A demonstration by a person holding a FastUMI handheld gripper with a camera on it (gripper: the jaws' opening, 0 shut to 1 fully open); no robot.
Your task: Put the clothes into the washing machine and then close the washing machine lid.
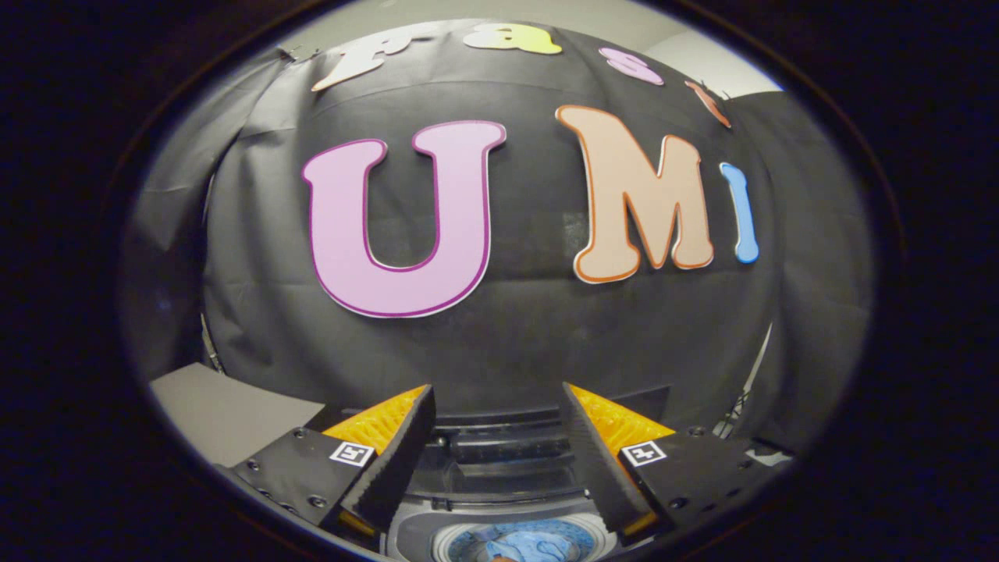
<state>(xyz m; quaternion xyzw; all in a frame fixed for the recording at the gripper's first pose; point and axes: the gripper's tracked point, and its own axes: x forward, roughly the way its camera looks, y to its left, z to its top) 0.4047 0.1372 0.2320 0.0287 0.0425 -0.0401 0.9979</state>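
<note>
Light blue clothes (524, 546) lie bunched inside the round drum of a top-loading washing machine (499, 476), seen from above and behind the tool; the drum's pale rim circles the fabric, and the cloth sits low between the two fingers, below their tips; the machine's dark lid (507, 446) stands raised at the back of the opening, just beyond the drum, so the tub is uncovered. The gripper (497, 400) hangs above the opening with its fingers spread wide apart and nothing between them; neither finger touches the clothes or the machine. To the left of the fingers, a flat grey panel (226, 414) lies beside the machine. Beyond everything hangs the booth's black cloth wall (531, 328), wrinkled at its sides, with a pale ceiling (624, 23) showing above it.
</note>
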